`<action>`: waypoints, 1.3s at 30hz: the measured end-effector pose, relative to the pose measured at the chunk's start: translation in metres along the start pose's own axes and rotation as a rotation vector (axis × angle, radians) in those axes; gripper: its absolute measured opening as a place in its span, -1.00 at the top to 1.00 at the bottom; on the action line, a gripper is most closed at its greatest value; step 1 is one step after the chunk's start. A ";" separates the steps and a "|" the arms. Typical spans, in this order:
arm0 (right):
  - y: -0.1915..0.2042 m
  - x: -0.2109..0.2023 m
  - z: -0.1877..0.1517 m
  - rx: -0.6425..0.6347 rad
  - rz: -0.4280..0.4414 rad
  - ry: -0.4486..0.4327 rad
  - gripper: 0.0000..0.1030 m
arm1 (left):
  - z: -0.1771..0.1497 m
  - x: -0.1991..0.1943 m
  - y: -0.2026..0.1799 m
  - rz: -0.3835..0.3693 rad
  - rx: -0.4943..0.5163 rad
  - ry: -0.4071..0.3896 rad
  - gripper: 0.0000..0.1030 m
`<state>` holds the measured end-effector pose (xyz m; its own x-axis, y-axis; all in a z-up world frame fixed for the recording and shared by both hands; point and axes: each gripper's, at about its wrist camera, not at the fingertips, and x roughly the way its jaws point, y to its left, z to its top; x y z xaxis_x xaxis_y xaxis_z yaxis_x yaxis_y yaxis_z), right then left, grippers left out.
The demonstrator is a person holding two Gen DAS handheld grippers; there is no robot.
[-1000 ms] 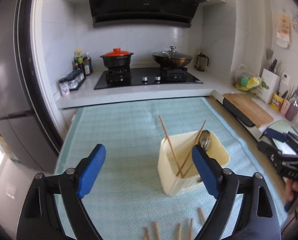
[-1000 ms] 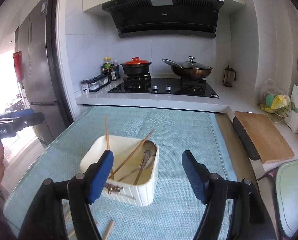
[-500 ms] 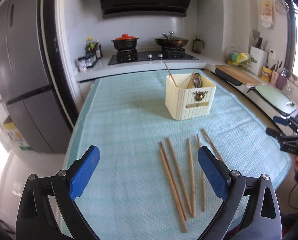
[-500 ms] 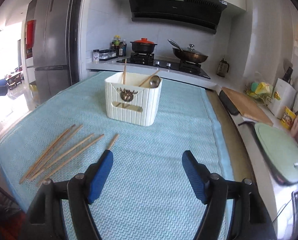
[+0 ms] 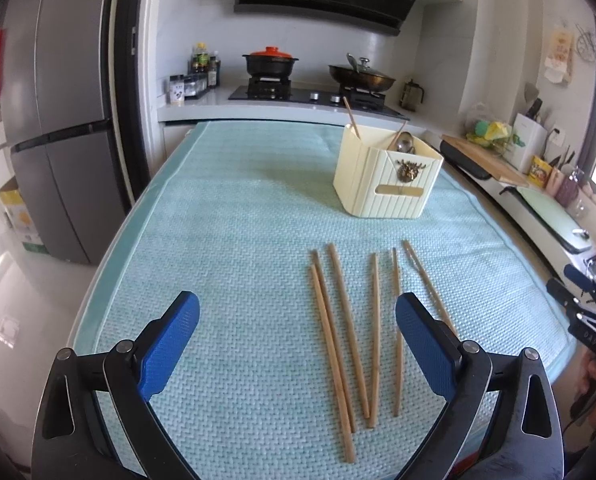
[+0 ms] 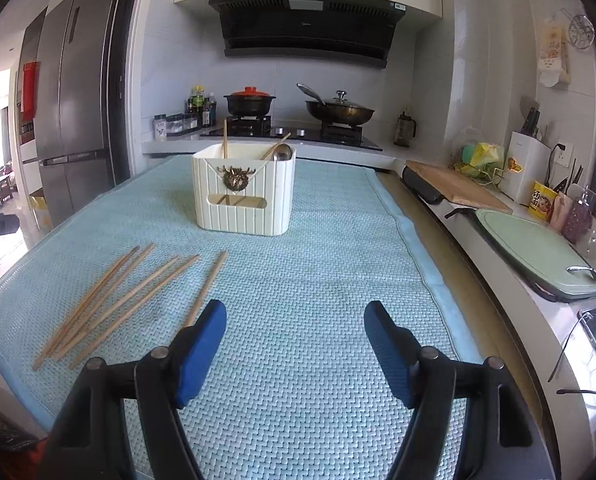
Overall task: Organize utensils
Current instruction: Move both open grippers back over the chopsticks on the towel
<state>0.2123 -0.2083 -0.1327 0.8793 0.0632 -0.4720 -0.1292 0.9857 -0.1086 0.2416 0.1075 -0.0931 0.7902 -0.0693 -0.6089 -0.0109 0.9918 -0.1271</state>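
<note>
A pale blue woven mat [image 5: 226, 240] covers the tabletop [image 6: 430, 248], which shows as a bare strip along the mat's right edge. Toward 12 o'clock on the mat in the right wrist view stands the cream utensil holder [image 6: 244, 200], ribbed and upright, already holding two chopsticks and a metal spoon [image 6: 283, 155].

The left hand-held gripper [image 5: 298, 340] hangs wide open over the near edge, holding nothing. The right hand-held gripper [image 6: 294, 344] is equally spread and empty, with bare mat between its pads.

Six loose wooden chopsticks [image 5: 348, 320] lie flat on the mat, fanned roughly toward 12 o'clock in the left view, well apart from the holder. From the right view they sit at about 9 to 10 o'clock [image 6: 114, 304].

The sticks look light, stiff and smooth, so they would likely roll or pivot if pinched near a tip. A grip near the middle of one stick, jaws crossing its length, should be steadiest; two on the left lie nearly touching, so separating one could nudge its neighbour.
</note>
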 end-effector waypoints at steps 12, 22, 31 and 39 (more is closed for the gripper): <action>0.017 0.019 -0.014 0.001 0.047 0.076 -0.42 | -0.031 0.014 0.006 0.035 -0.010 0.068 -0.92; 0.034 0.026 -0.021 -0.022 0.081 0.107 -0.42 | -0.035 0.029 0.007 0.020 -0.012 0.105 -0.92; 0.039 0.023 -0.025 -0.027 0.098 0.120 -0.42 | -0.042 0.071 0.001 0.020 0.030 0.184 -0.92; 0.037 0.022 -0.026 -0.026 0.097 0.125 -0.42 | -0.044 0.097 0.005 0.071 0.036 0.242 -0.92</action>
<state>0.2150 -0.1746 -0.1696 0.7986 0.1368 -0.5861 -0.2242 0.9713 -0.0789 0.2910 0.1013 -0.1874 0.6183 -0.0191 -0.7857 -0.0359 0.9980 -0.0526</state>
